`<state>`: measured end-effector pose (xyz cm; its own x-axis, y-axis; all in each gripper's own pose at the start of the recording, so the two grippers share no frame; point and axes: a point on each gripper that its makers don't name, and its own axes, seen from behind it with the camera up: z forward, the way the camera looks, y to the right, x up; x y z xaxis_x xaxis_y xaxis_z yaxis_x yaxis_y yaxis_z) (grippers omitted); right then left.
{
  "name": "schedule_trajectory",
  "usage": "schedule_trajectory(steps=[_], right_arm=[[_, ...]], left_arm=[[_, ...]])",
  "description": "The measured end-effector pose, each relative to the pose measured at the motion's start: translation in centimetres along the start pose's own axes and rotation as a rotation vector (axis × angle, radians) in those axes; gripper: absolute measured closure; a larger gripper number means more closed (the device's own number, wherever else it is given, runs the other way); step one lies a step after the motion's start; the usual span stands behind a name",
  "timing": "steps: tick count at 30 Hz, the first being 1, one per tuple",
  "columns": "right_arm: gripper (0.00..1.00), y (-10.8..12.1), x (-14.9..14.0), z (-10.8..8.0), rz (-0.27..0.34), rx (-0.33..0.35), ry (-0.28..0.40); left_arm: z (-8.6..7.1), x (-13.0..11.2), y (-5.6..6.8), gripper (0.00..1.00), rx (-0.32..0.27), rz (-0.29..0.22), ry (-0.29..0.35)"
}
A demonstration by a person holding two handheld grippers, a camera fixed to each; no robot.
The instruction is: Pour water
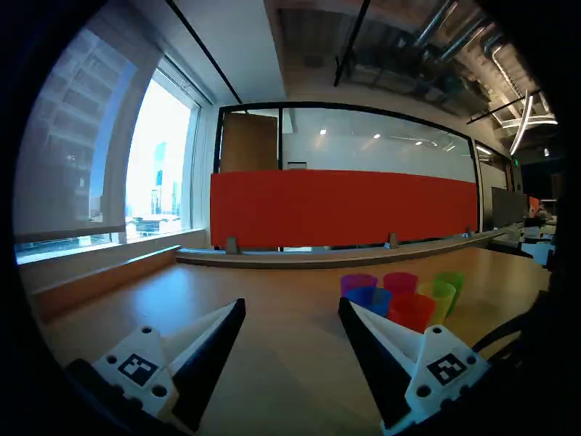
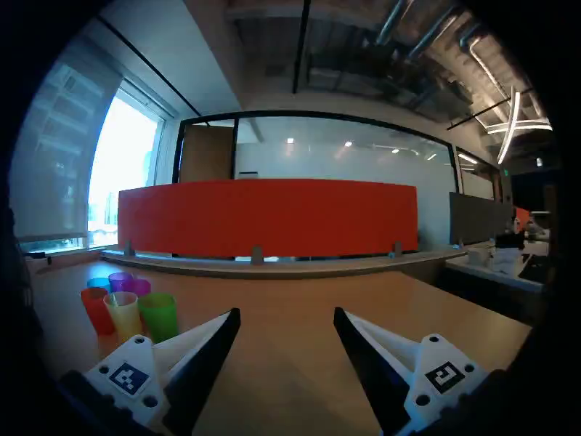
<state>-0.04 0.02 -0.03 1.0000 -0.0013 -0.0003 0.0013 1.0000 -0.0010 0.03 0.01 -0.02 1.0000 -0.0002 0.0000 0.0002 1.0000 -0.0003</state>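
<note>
A cluster of several coloured plastic cups stands on the wooden table [image 1: 290, 363]. In the left gripper view the orange cup [image 1: 411, 311], blue cup [image 1: 369, 299] and yellow cup [image 1: 437, 296] are nearest, just beyond the right finger, with purple, pink and green cups behind. My left gripper [image 1: 291, 311] is open and holds nothing. In the right gripper view the same cluster sits at the left, green cup [image 2: 159, 316], yellow cup [image 2: 124, 312] and red-orange cup [image 2: 96, 309] in front. My right gripper [image 2: 286, 317] is open with nothing between its fingers.
A red partition panel [image 1: 341, 207] runs along the table's far edge, glass wall behind. Bright windows [image 1: 156, 182] and a wooden ledge line the left side. Another desk with items [image 2: 508, 254] lies at the right.
</note>
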Motion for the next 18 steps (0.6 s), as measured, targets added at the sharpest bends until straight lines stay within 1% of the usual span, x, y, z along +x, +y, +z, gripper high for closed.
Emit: schedule_trajectory(steps=[8,14,18], right_arm=[[0.0,0.0,0.0,0.4,-0.005,0.008,-0.008],[0.0,-0.5,2.0,0.5,-0.001,0.028,0.002],[0.0,-0.6,3.4,0.6,-0.008,0.038,0.001]], left_arm=[[-0.1,0.5,0.2,0.05,-0.006,-0.01,0.008],[0.0,2.6,0.4,0.05,-0.017,-0.014,0.017],[0.2,3.6,0.7,0.05,-0.04,-0.019,0.0]])
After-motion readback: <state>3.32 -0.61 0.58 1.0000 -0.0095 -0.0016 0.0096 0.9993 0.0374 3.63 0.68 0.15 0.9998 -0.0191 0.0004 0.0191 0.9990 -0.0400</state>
